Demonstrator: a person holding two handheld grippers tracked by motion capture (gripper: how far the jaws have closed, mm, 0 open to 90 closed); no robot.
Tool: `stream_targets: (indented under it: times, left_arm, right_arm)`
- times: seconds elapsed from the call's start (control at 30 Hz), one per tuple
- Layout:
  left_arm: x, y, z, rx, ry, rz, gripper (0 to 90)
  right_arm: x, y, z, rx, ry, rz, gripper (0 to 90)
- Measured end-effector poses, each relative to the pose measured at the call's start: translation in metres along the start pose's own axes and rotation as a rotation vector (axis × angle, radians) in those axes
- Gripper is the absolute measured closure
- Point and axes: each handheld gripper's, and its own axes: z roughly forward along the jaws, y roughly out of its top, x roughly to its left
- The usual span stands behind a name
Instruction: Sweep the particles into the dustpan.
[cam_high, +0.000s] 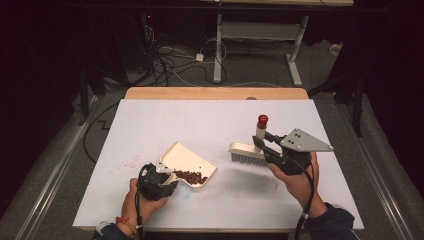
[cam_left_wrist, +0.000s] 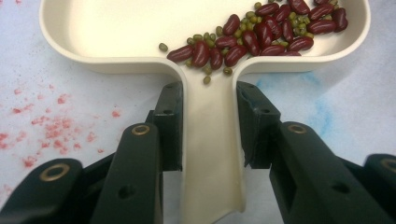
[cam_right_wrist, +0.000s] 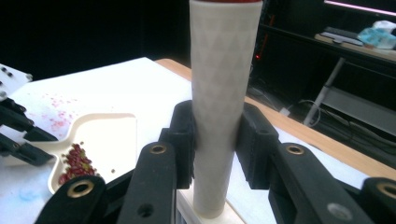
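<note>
A cream dustpan lies left of the table's middle, with red kidney beans and small green beans piled by its handle. My left gripper is shut on the dustpan's handle. A cream brush with grey bristles and a red-tipped handle stands to the right, bristles down just above the table. My right gripper is shut on that handle. The dustpan and its beans lie at lower left in the right gripper view.
The white table top carries red stains left of the dustpan and a faint blue smear beside it. A wooden edge runs along the far side. Beyond it are desk legs and cables on the floor.
</note>
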Motion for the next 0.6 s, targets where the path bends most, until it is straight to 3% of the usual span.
stream_targets:
  times: [0.3, 0.6]
  left_arm:
    - [0.000, 0.000, 0.001, -0.003, 0.005, -0.006, 63.7]
    - [0.004, -0.001, -0.001, -0.004, 0.013, -0.020, 63.7]
  right_arm:
    - [-0.020, -0.019, -0.019, 0.027, -0.028, 0.057, 69.9]
    - [-0.023, -0.031, -0.040, 0.057, -0.014, 0.083, 69.9]
